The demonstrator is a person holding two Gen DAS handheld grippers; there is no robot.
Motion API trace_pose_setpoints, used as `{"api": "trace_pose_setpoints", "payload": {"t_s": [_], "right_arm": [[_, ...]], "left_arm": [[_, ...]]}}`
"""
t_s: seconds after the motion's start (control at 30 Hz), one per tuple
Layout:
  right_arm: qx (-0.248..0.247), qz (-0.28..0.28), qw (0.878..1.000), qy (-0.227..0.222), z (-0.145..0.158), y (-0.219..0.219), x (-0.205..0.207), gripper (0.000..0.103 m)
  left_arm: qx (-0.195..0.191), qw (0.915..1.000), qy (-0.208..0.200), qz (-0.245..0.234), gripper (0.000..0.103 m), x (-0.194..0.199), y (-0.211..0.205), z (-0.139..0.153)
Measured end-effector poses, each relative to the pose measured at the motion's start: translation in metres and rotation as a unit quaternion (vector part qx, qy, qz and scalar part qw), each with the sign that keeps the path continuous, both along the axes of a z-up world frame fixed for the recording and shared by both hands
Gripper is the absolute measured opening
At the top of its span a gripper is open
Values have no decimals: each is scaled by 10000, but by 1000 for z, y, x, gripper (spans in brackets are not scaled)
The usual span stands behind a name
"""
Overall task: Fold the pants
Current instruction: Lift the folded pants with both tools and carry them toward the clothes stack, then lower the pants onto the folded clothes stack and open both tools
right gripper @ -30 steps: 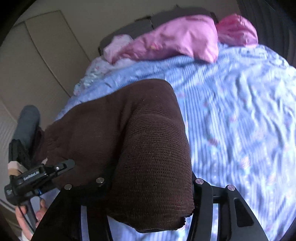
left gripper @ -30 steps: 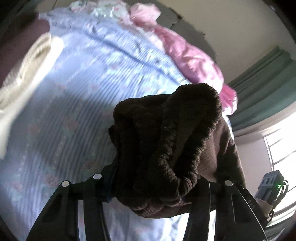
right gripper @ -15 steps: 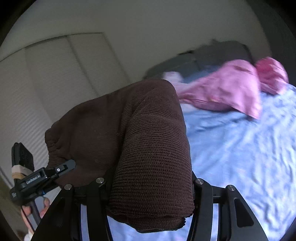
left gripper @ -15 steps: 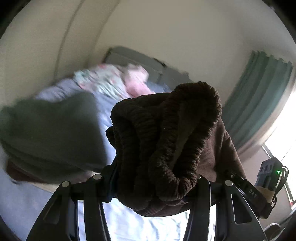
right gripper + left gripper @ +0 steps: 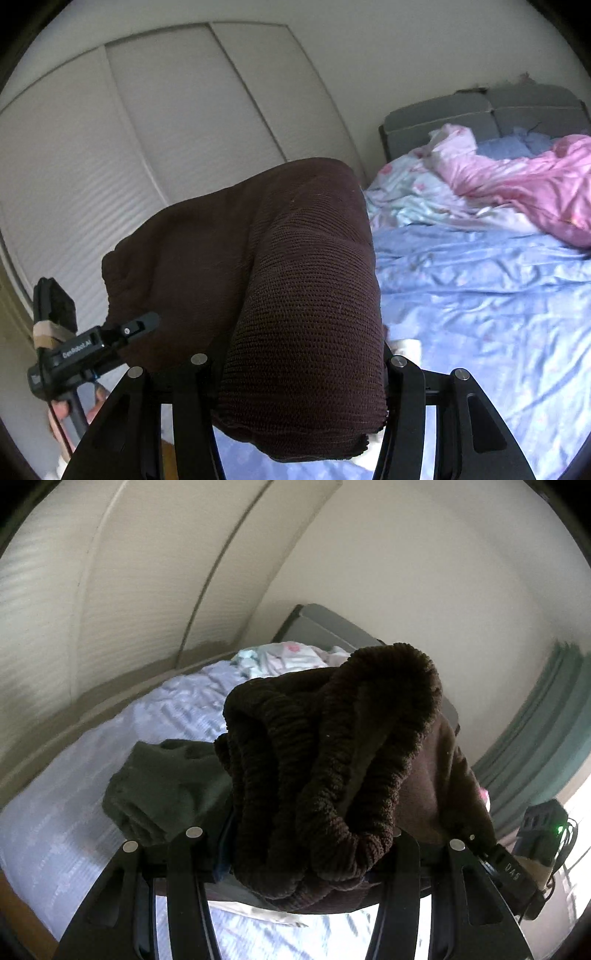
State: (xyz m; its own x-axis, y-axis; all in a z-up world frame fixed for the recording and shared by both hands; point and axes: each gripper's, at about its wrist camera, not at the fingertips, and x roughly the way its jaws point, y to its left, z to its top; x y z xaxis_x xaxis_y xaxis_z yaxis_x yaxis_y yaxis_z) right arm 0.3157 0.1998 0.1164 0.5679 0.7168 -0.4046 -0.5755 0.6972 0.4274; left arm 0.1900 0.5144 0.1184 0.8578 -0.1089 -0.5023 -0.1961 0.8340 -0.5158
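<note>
Left wrist view: the left gripper (image 5: 295, 853) fingers clamp the ribbed waistband of the dark brown knitted pants (image 5: 332, 768), held up above the blue striped bed (image 5: 74, 812). A dark green garment (image 5: 166, 786) lies on the bed.

Right wrist view: the right gripper (image 5: 295, 376) fingers clamp a folded edge of the pants (image 5: 295, 295), raised above the bed (image 5: 480, 314).

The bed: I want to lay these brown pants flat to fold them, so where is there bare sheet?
The widest free patch is the blue sheet right of the brown pants, below the pink blanket. The headboard end is crowded with pink and floral bedding. On the closet side a dark green garment lies, with only a strip of sheet beside it.
</note>
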Motion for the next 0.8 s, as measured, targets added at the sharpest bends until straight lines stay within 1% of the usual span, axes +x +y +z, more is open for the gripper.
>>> {"api": "trace_pose_setpoints", "payload": {"t_s": [0.07,0.13,0.2,0.3,0.33,0.37,0.4,0.43,0.47,0.5,0.53,0.6,0.73,0.8], "right_arm": [[-110,42,9999,-14,-2,19,8,52],[-294,44,9994,-165,-6,35,7,52],[-416,6,9989,-207,-14,45,10,52],[-465,-44,9989,35,-35,56,14,53],[-467,-66,9988,137,-41,59,16,54],[-473,-104,9986,192,-47,61,20,57],[-473,-131,9986,211,-51,62,19,59],[-488,-142,9985,204,-56,62,19,63],[-502,-136,9984,221,-57,64,19,69],[-513,-109,9983,238,-56,65,19,72],[-572,-119,9980,234,-56,65,20,79],[-613,-164,9979,146,-50,64,20,88],[-528,-254,9983,-76,-32,58,14,88],[-430,-339,9983,-190,-22,52,8,89]], "left_arm": [[-186,9998,69,26,51,5,21,-13],[-296,9994,176,-20,52,14,36,-25],[-430,9984,379,16,53,28,52,-40],[-519,9966,623,124,55,41,59,-59],[-528,9959,723,162,58,44,62,-66],[-469,9955,792,223,62,45,62,-69],[-320,9950,882,340,64,46,61,-70],[-110,9942,968,463,73,46,61,-69],[185,9929,1022,578,85,44,60,-65],[433,9912,1051,680,90,42,59,-61],[654,9893,1053,770,93,40,56,-56],[899,9878,915,879,93,32,51,-41],[1190,9851,518,1129,94,20,39,-15],[1301,9819,384,1325,98,19,35,-9]]}}
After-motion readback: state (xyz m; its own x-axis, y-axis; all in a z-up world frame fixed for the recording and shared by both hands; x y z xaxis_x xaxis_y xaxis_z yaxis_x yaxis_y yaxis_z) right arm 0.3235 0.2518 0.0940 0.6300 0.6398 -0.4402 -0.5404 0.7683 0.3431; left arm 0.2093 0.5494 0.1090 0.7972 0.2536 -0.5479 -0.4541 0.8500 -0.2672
